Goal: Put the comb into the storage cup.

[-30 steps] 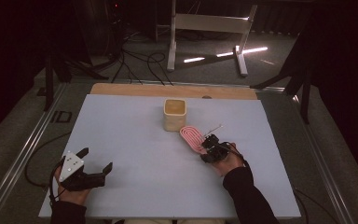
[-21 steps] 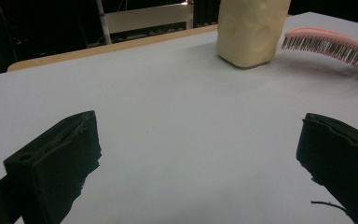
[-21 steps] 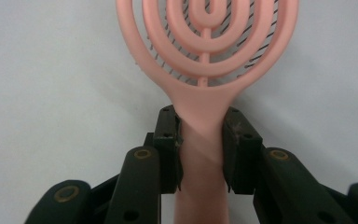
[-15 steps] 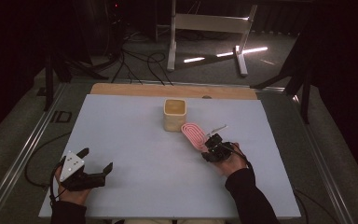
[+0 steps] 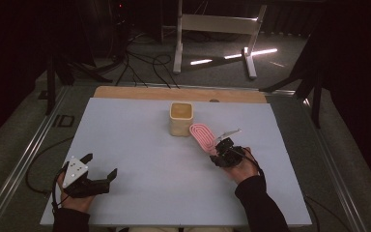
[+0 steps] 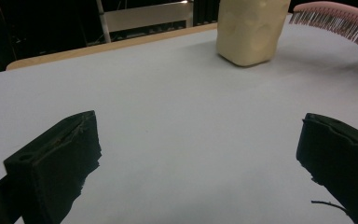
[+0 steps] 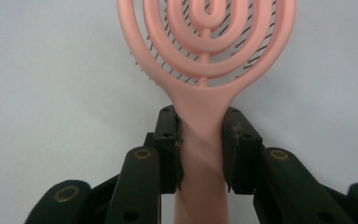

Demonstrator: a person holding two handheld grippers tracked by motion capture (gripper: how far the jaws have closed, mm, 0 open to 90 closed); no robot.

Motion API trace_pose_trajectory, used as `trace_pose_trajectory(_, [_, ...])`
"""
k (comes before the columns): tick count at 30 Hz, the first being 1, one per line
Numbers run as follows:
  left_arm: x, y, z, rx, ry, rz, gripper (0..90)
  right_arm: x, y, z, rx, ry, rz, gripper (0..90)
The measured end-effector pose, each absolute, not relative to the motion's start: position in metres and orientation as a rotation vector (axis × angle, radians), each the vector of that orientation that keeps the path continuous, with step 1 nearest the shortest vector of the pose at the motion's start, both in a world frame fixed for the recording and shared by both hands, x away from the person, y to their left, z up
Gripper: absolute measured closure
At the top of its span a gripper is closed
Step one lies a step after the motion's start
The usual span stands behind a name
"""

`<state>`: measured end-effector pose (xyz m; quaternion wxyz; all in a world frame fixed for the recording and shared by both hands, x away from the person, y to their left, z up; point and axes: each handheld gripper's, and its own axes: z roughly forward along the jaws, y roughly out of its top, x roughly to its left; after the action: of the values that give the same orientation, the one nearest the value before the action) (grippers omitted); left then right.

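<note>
Here, in the high view, the right gripper [image 5: 221, 150] holds a pink hairbrush [image 5: 202, 136] by its handle at the right of the pale blue table [image 5: 140, 145], the brush head reaching toward a cream cup [image 5: 181, 118] that stands just beside it. The left gripper [image 5: 96, 169] rests at the table's near left corner, its jaws spread wide with nothing between them.

In the left gripper view, both black jaws stand far apart over bare table; the cup [image 6: 251, 30] and the brush's bristled head [image 6: 338, 23] sit at the far right.

In the right gripper view, the pads are clamped on the brush's handle [image 7: 204, 135], just below its looped, open head.
</note>
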<state>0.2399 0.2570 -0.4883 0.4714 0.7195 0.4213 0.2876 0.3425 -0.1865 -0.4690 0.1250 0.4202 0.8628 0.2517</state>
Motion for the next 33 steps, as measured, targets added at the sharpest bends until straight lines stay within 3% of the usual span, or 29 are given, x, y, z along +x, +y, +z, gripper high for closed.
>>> trace_pose_trajectory(33, [0.252, 0.249, -0.476, 1.736, 1.049, 0.664, 0.2, 0.336, -0.193, -0.446, 1.189, 2.384, 0.896, 70.6])
